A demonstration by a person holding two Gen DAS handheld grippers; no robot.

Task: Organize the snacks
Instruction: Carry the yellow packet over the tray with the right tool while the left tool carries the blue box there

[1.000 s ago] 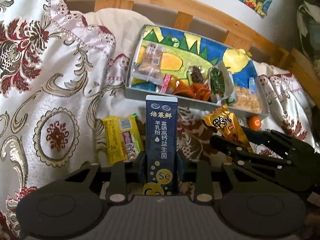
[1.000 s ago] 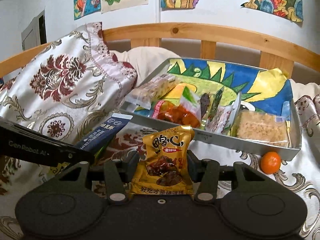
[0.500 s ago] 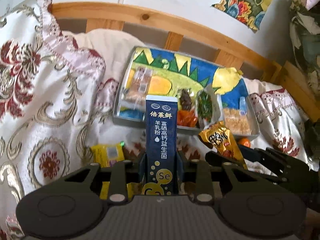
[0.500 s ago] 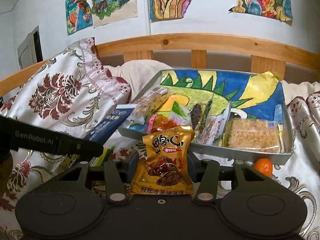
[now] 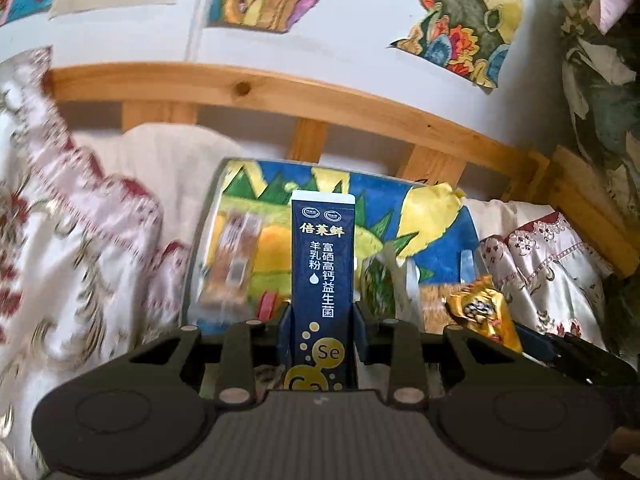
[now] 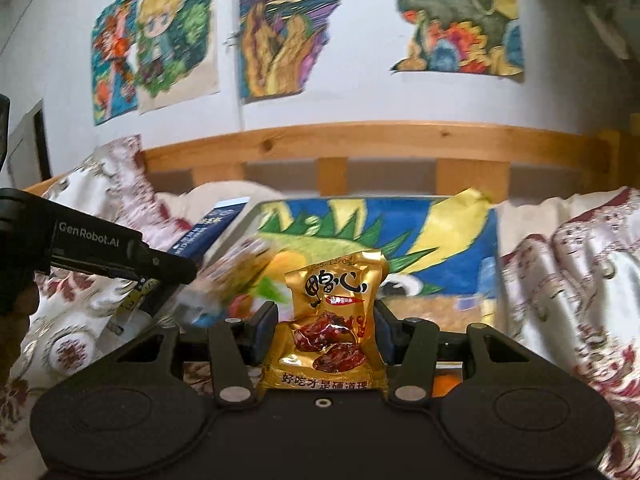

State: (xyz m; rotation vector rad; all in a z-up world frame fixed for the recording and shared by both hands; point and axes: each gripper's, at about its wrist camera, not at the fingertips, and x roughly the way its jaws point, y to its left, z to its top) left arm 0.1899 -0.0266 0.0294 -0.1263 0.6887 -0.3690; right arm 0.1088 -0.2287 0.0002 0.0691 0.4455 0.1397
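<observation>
My left gripper [image 5: 322, 312] is shut on a tall navy milk-powder sachet [image 5: 322, 264], held upright in front of the tray. My right gripper [image 6: 328, 320] is shut on a gold snack packet [image 6: 334, 324]. That packet also shows at the right of the left wrist view [image 5: 482, 312], and the navy sachet at the left of the right wrist view [image 6: 208, 232]. The metal tray [image 5: 200, 248] with a colourful painted lining lies on the bed ahead and holds several wrapped snacks [image 5: 232, 268]. Both grippers are raised above the bed, short of the tray's near edge.
A wooden bed rail [image 5: 320, 100] runs behind the tray, with paintings on the wall above [image 6: 272, 32]. A patterned silk pillow [image 5: 60, 220] lies left of the tray. A small orange [image 6: 446, 386] peeks out under my right gripper. Patterned bedding [image 6: 580, 280] lies at the right.
Both grippers have lifted and tilted upward with their packets; the tray sits lower in view and more wall shows. The yellow packet on the bed has dropped out of the left view.
</observation>
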